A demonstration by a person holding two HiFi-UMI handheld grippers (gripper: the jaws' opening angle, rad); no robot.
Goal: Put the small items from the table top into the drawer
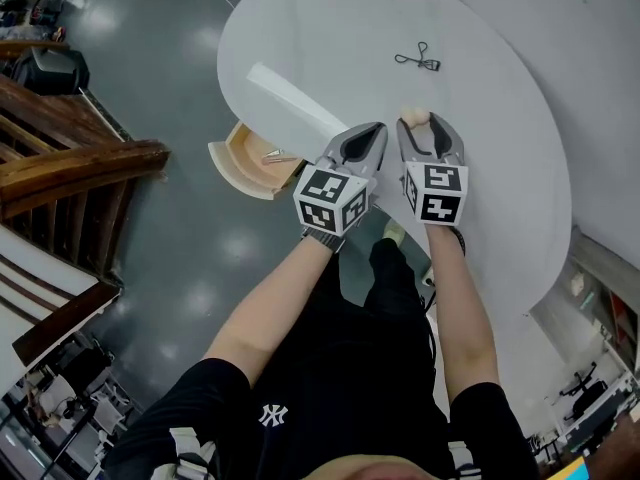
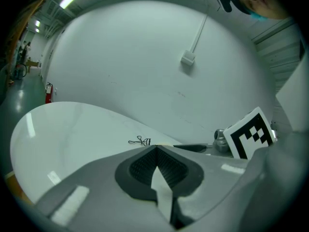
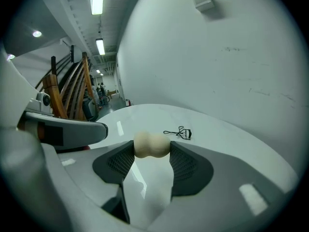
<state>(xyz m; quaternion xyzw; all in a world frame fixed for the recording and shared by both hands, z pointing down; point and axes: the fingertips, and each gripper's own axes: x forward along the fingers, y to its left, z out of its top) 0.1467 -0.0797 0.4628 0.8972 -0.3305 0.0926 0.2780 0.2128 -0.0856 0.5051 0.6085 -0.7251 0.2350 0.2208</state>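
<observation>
Sponge (image 3: 151, 145) pinched at table (image 1: 330, 28) near edge

R gripper (image 1: 428, 126) is clamped on the beige, peanut-shaped sponge, one jaw on each side of its waist, just above the white top near the rim closest to the person. L gripper (image 1: 374, 130) sits just beside it, jaws pressed together w/ nothing between. Drawer (image 1: 250, 160) stands pulled out from under the rim, left of the L gripper, over grey floor; contents too small to tell. Wide bare top lies between the grippers and the eyelash curler (image 1: 418, 59), which lies flat, well apart, toward the far side. Pale wall runs behind the far edge. Wooden railing (image 1: 80, 168) stands off left, apart from the drawer. Count: 2 grippers, 1 sponge, 1 curler, 1 drawer.
</observation>
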